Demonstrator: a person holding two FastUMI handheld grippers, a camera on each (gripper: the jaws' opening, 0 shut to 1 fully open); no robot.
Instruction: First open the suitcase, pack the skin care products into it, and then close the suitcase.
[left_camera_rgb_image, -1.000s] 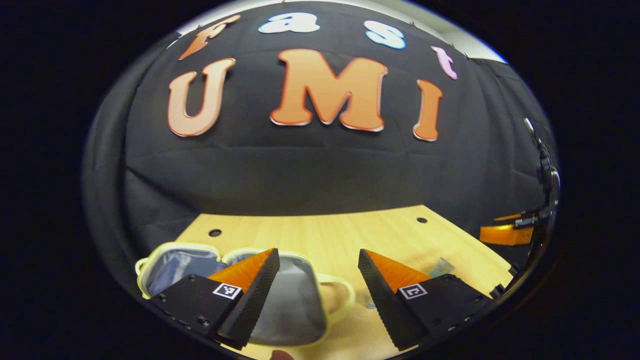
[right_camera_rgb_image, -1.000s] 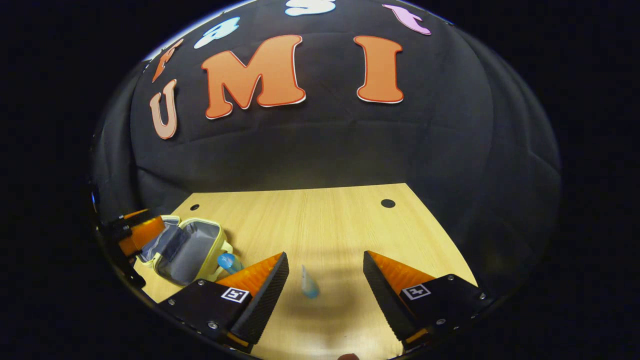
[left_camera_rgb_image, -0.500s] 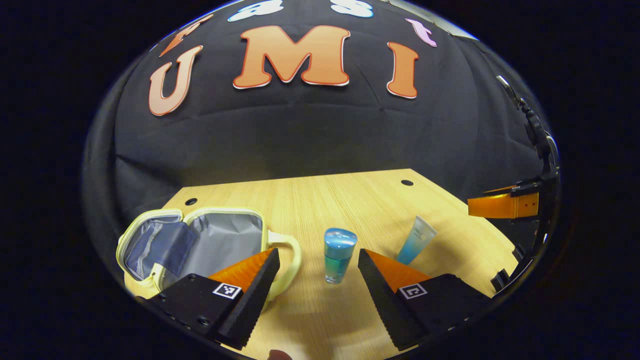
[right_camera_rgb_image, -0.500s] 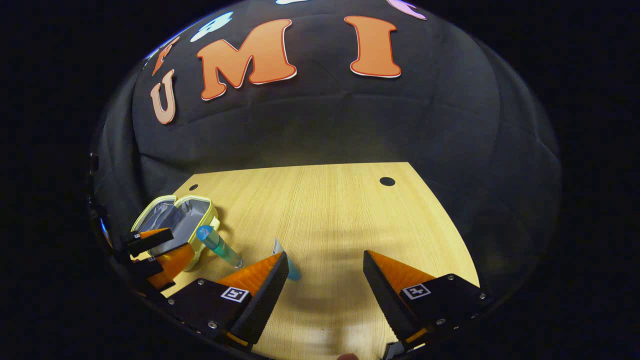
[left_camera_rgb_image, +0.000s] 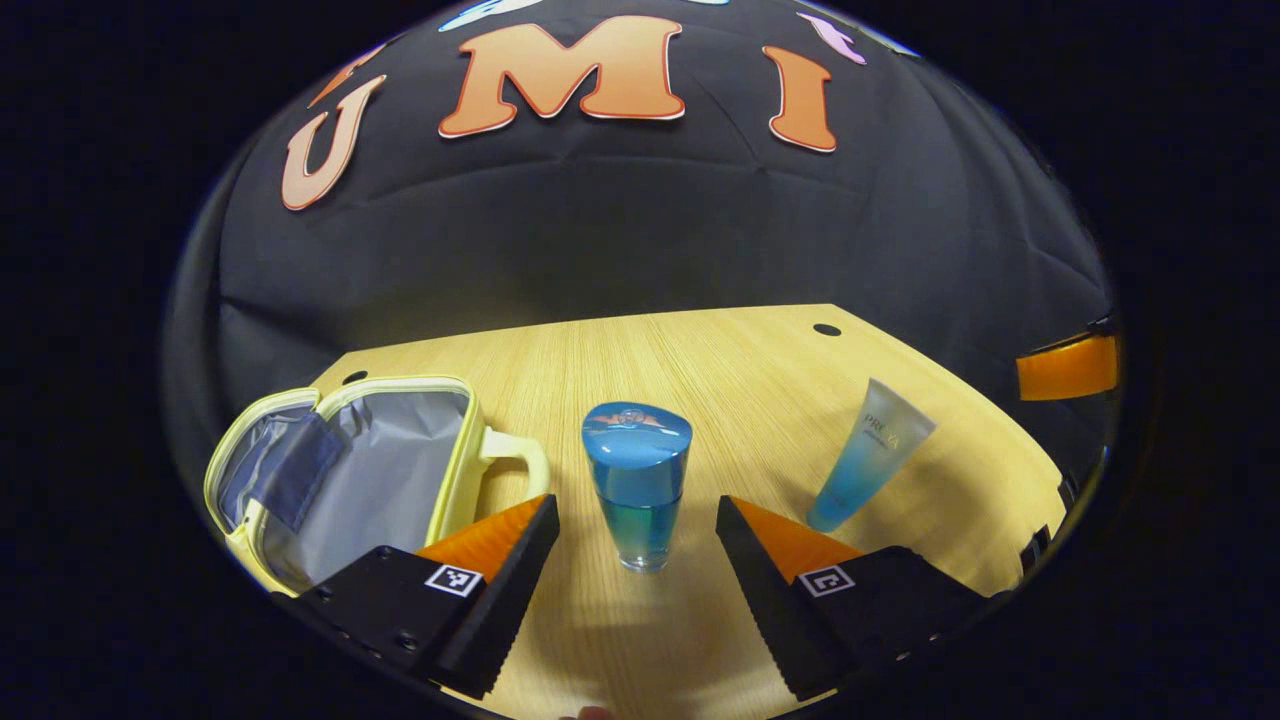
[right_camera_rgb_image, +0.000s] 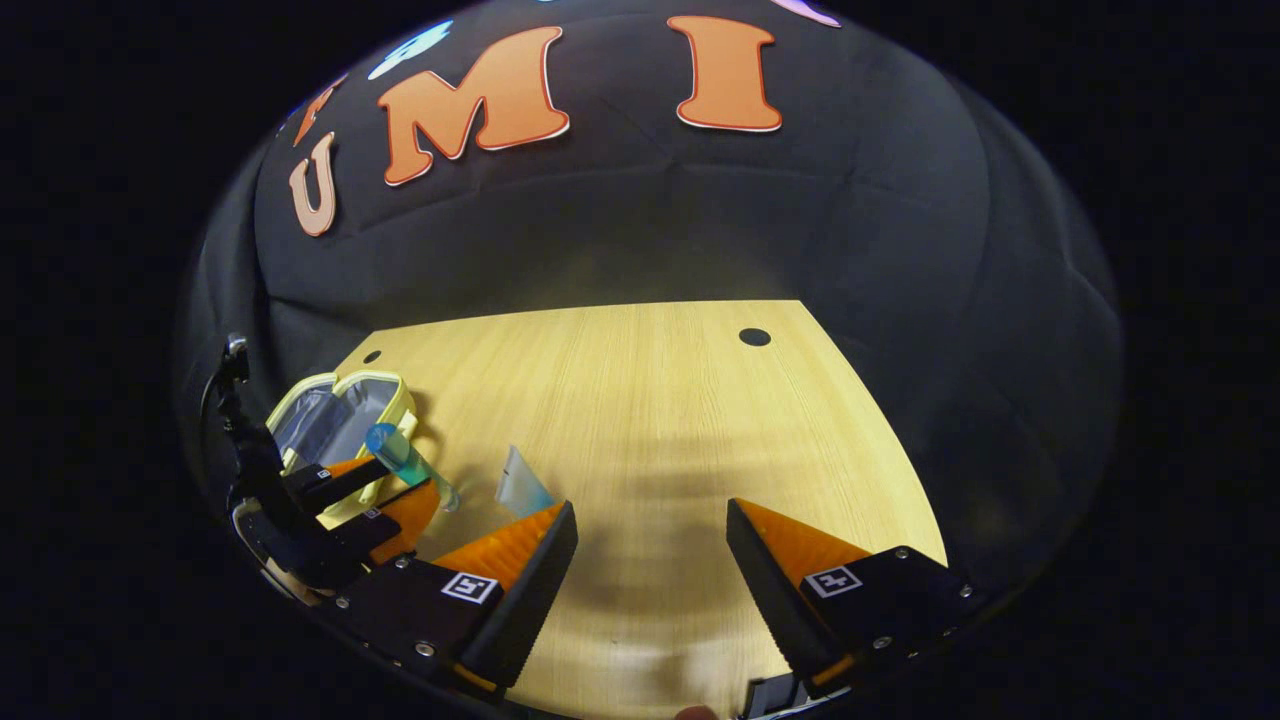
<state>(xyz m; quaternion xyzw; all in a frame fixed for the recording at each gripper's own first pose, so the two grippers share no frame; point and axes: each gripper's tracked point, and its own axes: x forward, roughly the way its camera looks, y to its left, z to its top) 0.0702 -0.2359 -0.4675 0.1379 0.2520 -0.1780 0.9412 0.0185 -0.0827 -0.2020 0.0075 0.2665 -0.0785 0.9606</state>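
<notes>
From my left gripper view I see the left gripper (left_camera_rgb_image: 637, 525) spread wide over the wooden table (left_camera_rgb_image: 720, 370), gripping nothing. The blue bottle (left_camera_rgb_image: 637, 482) stands upright between its two fingers, a gap showing on each side, so neither finger touches it. The bottle has a broad blue cap and blue liquid in its lower part.

To the left of it lies the suitcase (left_camera_rgb_image: 350, 475) — a small yellow-trimmed case, unzipped and lying open, its grey lining showing and its handle pointing toward the bottle. I can make out nothing packed inside it. To the right of the bottle stands a tube (left_camera_rgb_image: 868, 455), pale at the top and blue toward the cap it rests on, leaning a little, well apart from the case.

From my right gripper view the right gripper (right_camera_rgb_image: 650, 545) is also wide open and empty, with bare table between its fingers. The tube (right_camera_rgb_image: 520, 487) sits just beyond its left finger, not touching as far as I can tell. Farther left I see the other gripper (right_camera_rgb_image: 385, 485) flanking the bottle (right_camera_rgb_image: 405, 462), with the suitcase (right_camera_rgb_image: 335, 420) behind it near the table's edge.
</notes>
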